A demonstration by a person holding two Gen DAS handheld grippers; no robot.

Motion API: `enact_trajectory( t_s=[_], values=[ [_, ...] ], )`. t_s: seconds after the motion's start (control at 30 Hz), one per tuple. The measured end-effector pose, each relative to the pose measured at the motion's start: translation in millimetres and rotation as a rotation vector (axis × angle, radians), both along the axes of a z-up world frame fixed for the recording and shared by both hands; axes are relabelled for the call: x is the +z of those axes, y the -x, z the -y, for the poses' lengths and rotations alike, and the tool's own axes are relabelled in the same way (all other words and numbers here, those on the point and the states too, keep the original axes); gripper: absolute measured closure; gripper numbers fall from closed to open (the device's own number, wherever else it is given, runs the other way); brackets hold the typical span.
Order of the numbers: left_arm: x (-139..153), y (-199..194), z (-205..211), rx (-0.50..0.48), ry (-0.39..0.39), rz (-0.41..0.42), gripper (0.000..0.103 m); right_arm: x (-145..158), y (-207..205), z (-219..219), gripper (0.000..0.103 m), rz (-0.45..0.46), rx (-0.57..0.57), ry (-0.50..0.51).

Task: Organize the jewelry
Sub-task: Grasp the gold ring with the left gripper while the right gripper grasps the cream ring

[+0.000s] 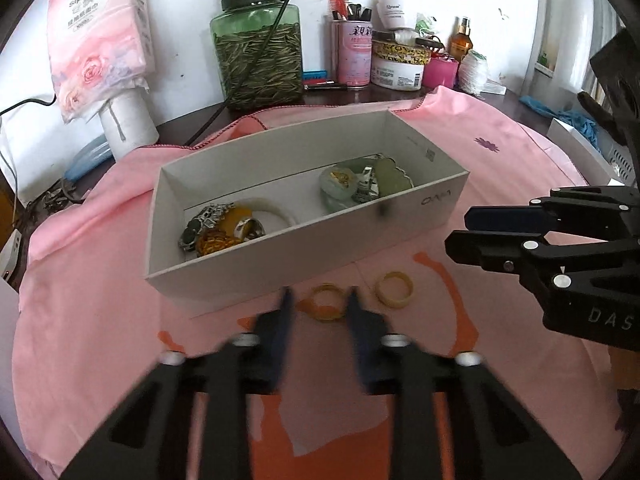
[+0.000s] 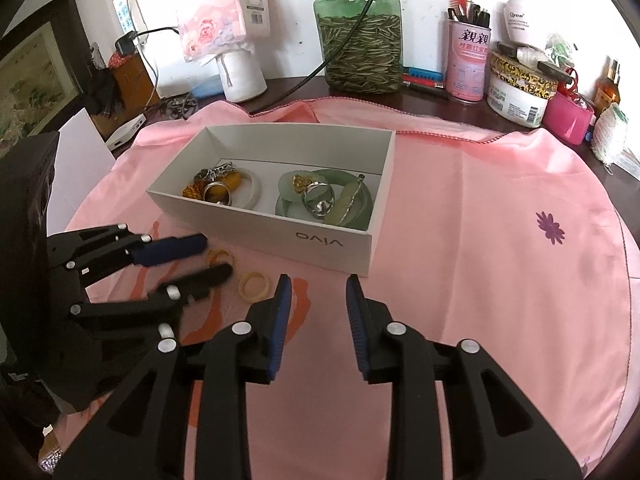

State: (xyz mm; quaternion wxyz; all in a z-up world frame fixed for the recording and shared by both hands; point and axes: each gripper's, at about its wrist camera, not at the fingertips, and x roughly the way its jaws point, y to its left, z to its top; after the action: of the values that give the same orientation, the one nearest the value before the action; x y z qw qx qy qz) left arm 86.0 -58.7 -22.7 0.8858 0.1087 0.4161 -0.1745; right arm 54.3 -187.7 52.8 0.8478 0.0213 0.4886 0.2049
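A white open box [image 1: 280,252] sits on the pink cloth [image 1: 100,280] and holds jewelry in two heaps. One heap is amber and silver pieces [image 2: 216,190] with a white bangle. The other is green jade pieces [image 2: 320,200] with a silver ring. In front of the box lie an amber ring [image 1: 326,305] and a cream ring [image 1: 394,290]. My left gripper [image 1: 319,300] is blurred, with its fingers closed in on either side of the amber ring [image 2: 218,258]. My right gripper [image 2: 318,292] hovers over bare cloth near the cream ring [image 2: 254,286], jaws slightly apart and empty.
Along the back edge of the table stand a green glass jar [image 1: 258,52], a pink tissue pack [image 1: 96,32], a paper roll, a pink can of combs [image 2: 466,64], tubs and bottles. A black cable [image 1: 248,80] runs down to the cloth behind the box.
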Motion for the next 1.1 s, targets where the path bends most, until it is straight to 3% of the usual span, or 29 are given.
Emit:
enact_trajectory(
  t_s=[0.4, 1.03, 1.1],
  values=[
    [1.1, 16.9, -24.3, 0.026, 0.003, 0.0, 0.081, -9.0, 4.3, -14.6, 0.076, -0.012, 0.059, 0.028],
    [1.3, 14.7, -25.1, 0.037, 0.034, -0.03, 0.081, -14.8, 14.6, -60.1, 0.076, 0.086, 0.16, 0.125],
    [1.3, 15.0, -24.7, 0.036, 0.034, -0.029, 0.081, -14.7, 14.9, -59.6, 0.079, 0.086, 0.16, 0.123]
  ],
)
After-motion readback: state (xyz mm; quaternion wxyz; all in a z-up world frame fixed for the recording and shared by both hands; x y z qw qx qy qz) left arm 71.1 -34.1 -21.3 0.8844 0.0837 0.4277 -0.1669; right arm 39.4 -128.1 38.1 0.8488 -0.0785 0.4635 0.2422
